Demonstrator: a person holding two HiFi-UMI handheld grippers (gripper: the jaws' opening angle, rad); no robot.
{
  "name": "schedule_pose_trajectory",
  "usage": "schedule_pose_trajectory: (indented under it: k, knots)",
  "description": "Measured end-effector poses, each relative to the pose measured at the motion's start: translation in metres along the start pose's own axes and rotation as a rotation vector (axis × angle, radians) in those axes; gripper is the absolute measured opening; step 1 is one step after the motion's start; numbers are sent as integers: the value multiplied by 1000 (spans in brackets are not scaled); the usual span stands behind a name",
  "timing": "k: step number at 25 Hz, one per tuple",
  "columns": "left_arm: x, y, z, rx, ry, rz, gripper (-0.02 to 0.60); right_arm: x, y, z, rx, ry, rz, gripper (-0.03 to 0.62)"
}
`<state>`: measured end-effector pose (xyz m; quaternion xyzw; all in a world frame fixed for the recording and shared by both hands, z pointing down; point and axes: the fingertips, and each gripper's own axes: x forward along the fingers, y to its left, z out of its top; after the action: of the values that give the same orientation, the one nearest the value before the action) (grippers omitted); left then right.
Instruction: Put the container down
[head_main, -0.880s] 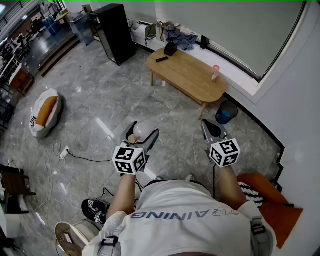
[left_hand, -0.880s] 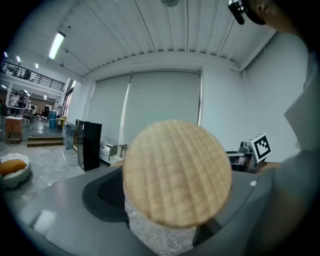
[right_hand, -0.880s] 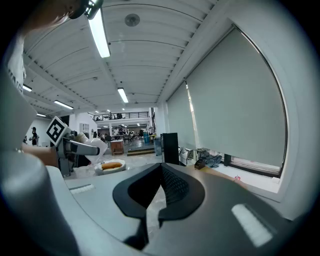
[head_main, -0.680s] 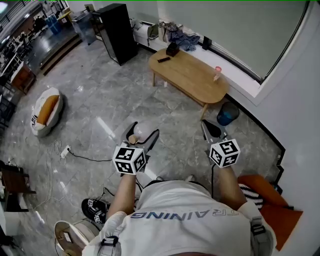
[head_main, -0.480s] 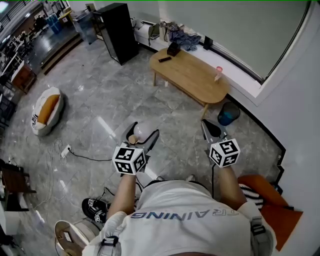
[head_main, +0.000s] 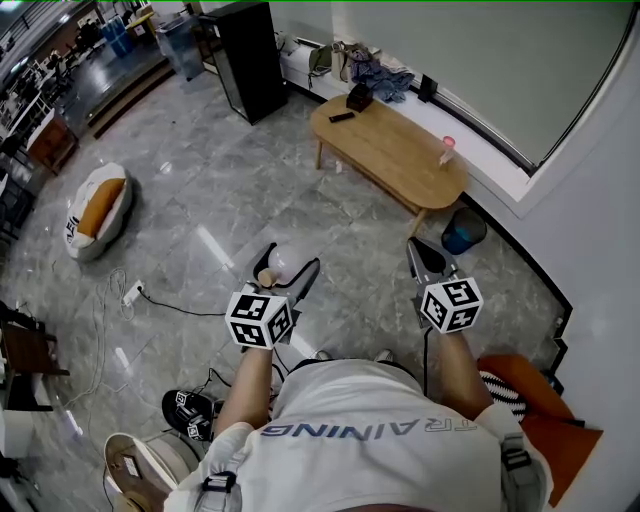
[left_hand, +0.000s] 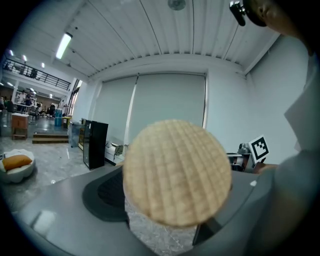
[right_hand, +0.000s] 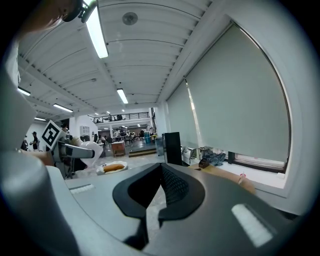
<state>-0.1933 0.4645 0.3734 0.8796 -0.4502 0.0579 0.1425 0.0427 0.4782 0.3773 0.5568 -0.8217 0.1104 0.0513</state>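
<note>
The container (head_main: 281, 257) is a pale, rounded jar with a tan woven lid (head_main: 266, 277). It is held above the grey marble floor between the jaws of my left gripper (head_main: 288, 263). In the left gripper view the round lid (left_hand: 177, 172) fills the middle, and the two jaws stand wide on either side of the jar. My right gripper (head_main: 416, 248) hangs level with the left one, to its right. Its jaws are shut with nothing between them (right_hand: 160, 175). The right gripper view also shows the left gripper with the jar (right_hand: 82, 150) at the left.
A low wooden table (head_main: 395, 150) stands ahead by the window wall, with a small pink-capped bottle (head_main: 447, 150) and dark items (head_main: 358, 98) on it. A blue bin (head_main: 463, 231) sits beside it. A black cabinet (head_main: 245, 55), a white-orange cushion (head_main: 97, 210) and floor cables (head_main: 165, 303) lie to the left.
The room has slid slightly right and down in the head view, so the table looks a little nearer. Both grippers keep the same pose, and the jar stays in the left jaws.
</note>
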Motion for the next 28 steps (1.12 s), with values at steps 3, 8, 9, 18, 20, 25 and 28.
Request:
schedule_pose_trajectory:
  k: [3, 8, 9, 18, 20, 25, 28]
  knots:
    - [-16, 18, 0, -7, -7, 25, 400, 13, 21, 2, -9, 1, 25, 17]
    - [-46, 56, 0, -2, -24, 64, 400, 40, 64, 1, -14, 7, 71, 17]
    - [-52, 64, -1, 6, -24, 70, 400, 46, 73, 0, -4, 5, 79, 17]
    - [-72, 121, -13, -63, -29, 111, 400, 92, 116, 5, -35, 39, 137, 17]
    - [-65, 128, -11, -67, -33, 115, 400, 103, 113, 7, -38, 48, 139, 17]
    - [-48, 154, -10, -80, -17, 133, 400, 147, 117, 8, -41, 67, 175, 17]
    - [-35, 172, -5, -82, -14, 156, 400, 177, 116, 11, -37, 68, 205, 17]
